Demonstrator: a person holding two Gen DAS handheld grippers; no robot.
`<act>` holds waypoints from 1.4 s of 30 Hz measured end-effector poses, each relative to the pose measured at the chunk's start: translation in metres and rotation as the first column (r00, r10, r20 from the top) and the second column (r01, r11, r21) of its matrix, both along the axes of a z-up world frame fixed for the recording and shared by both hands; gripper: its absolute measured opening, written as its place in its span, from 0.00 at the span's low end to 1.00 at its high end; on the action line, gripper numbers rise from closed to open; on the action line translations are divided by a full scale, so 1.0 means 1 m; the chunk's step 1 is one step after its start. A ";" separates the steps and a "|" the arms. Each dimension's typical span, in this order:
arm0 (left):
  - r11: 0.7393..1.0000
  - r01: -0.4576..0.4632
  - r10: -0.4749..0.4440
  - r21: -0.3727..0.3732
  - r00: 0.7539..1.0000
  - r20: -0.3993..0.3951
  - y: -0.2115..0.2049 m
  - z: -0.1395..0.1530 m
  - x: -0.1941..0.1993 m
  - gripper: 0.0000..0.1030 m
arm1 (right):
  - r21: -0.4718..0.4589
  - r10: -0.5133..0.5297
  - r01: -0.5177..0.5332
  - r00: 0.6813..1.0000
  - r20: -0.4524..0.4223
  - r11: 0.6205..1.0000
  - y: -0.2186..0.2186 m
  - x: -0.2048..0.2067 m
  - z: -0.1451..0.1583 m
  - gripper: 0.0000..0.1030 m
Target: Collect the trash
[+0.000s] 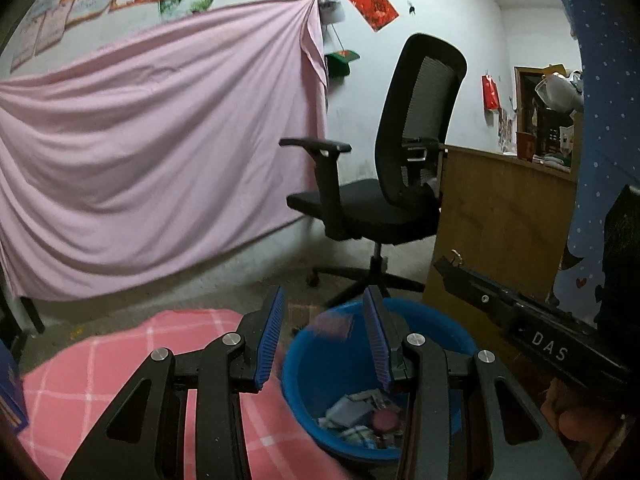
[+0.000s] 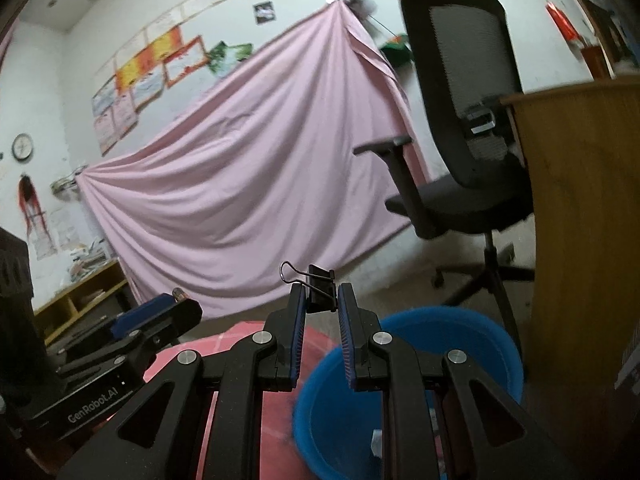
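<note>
A blue plastic basin (image 1: 320,368) sits on the floor beside the pink checked cloth (image 1: 120,356); it holds several scraps of paper and wrappers (image 1: 360,416). My left gripper (image 1: 325,314) is open above the basin's near rim, and a blurred pinkish scrap (image 1: 334,325) hangs in the air between its fingers. My right gripper (image 2: 319,296) is shut on a black binder clip (image 2: 318,286), held above the left rim of the basin (image 2: 460,344). The right gripper's body (image 1: 540,328) shows at the right of the left wrist view.
A black office chair (image 1: 396,184) stands behind the basin, next to a wooden desk (image 1: 496,220). A pink sheet (image 1: 152,148) hangs on the back wall. The left gripper's body (image 2: 120,360) lies at the lower left of the right wrist view.
</note>
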State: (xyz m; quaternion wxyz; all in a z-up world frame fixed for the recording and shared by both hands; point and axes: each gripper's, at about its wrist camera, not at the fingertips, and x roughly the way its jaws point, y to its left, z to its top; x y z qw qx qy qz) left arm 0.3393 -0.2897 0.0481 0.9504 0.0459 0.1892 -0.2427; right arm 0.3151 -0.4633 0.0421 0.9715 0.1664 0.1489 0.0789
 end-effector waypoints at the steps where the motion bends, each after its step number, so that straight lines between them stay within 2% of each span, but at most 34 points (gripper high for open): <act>1: 1.000 0.002 -0.002 -0.002 1.000 -0.012 -0.001 -0.001 0.002 0.34 | 0.006 -0.007 0.007 1.000 -0.014 1.000 -0.003 0.001 -0.002 0.14; 9: 0.999 0.021 -0.026 -0.037 0.991 -0.129 -0.008 -0.008 0.020 0.34 | 0.032 -0.028 0.032 0.992 -0.122 0.999 -0.017 0.013 -0.017 0.15; 15: 0.998 0.011 -0.022 -0.059 0.984 -0.176 -0.004 -0.010 0.024 0.35 | 0.047 -0.039 0.046 0.989 -0.144 0.998 -0.022 0.013 -0.019 0.18; 20: 0.998 0.002 -0.012 -0.056 0.984 -0.177 0.000 -0.007 0.024 0.35 | 0.045 -0.046 0.053 0.989 -0.138 0.998 -0.021 0.011 -0.016 0.23; 30: 0.999 -0.023 0.016 -0.047 0.990 -0.142 0.022 0.009 0.011 0.35 | 0.042 -0.039 0.044 0.993 -0.108 0.998 -0.013 0.005 -0.004 0.24; 32: 0.998 -0.034 0.028 -0.043 0.991 -0.130 0.029 0.014 0.007 0.35 | 0.027 -0.046 0.049 0.995 -0.084 0.998 -0.010 0.000 0.002 0.28; 38: 0.997 -0.069 0.064 -0.043 0.992 -0.112 0.053 0.027 -0.010 0.40 | -0.020 -0.066 0.065 0.996 -0.055 0.998 -0.001 -0.009 0.013 0.30; 40: 0.995 -0.083 0.077 -0.051 0.991 -0.110 0.060 0.029 -0.015 0.47 | -0.032 -0.075 0.074 0.996 -0.041 0.997 0.003 -0.015 0.018 0.34; 42: 0.993 -0.102 0.094 -0.068 0.990 -0.107 0.072 0.033 -0.022 0.52 | -0.045 -0.077 0.076 0.997 -0.020 0.996 0.008 -0.020 0.024 0.44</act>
